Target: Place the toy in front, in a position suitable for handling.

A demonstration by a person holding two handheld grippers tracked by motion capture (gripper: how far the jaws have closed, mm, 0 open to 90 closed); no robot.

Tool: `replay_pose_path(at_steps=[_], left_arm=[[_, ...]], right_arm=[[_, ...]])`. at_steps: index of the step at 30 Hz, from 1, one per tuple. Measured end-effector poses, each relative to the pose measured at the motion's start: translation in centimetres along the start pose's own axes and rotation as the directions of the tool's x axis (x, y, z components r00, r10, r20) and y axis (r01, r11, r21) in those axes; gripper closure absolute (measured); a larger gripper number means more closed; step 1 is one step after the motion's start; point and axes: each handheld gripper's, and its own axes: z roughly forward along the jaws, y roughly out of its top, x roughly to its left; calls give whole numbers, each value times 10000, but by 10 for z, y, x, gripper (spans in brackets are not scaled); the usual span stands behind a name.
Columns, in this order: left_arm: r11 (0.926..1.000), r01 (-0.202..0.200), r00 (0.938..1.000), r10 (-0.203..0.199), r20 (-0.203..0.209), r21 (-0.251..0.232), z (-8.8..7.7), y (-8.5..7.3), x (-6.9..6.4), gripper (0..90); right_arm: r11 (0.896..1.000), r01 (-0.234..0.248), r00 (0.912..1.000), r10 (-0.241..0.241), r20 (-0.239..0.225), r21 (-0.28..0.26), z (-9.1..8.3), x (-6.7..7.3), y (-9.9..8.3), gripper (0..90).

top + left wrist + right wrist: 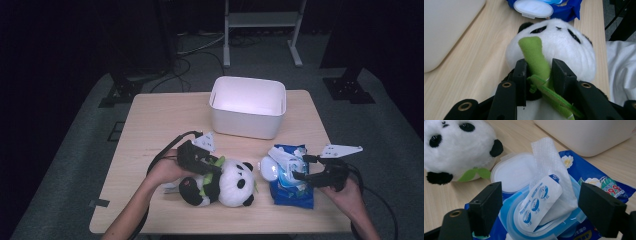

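On the wooden table (150, 125), in front of the bin (247, 106), your left gripper (539, 72) is clamped on the panda (225, 182) at its green leaf (535, 56). It's soft and light, so grip the body. Your right gripper (554, 205) hangs wide apart around the wipe (549, 170) sticking out of the pack (596, 182), touching nothing.

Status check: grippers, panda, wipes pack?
Left gripper shut on plush panda. Right gripper open, straddling the wet wipe. Wipes pack lid open.
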Motion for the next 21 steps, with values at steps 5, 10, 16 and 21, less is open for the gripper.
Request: replay_pose_path(at_steps=[5,10,16,21], left_arm=[[9985,320,9990,-305,336,-442,-4,-5,1,551],[9987,380,9988,-369,318,-337,-7,-5,0,413],[9940,683,9976,-669,200,-849,-22,-14,-1,343],[9916,834,9965,-834,37,-986,-32,-21,-2,313]], right_arm=[[9997,27,10000,-27,1,249,6,-4,6,197],[9983,156,9999,-156,-6,557,17,-6,17,210],[9954,317,9995,-314,-44,907,27,-9,30,241],[9902,602,9982,-590,-132,1260,36,-10,38,328]])
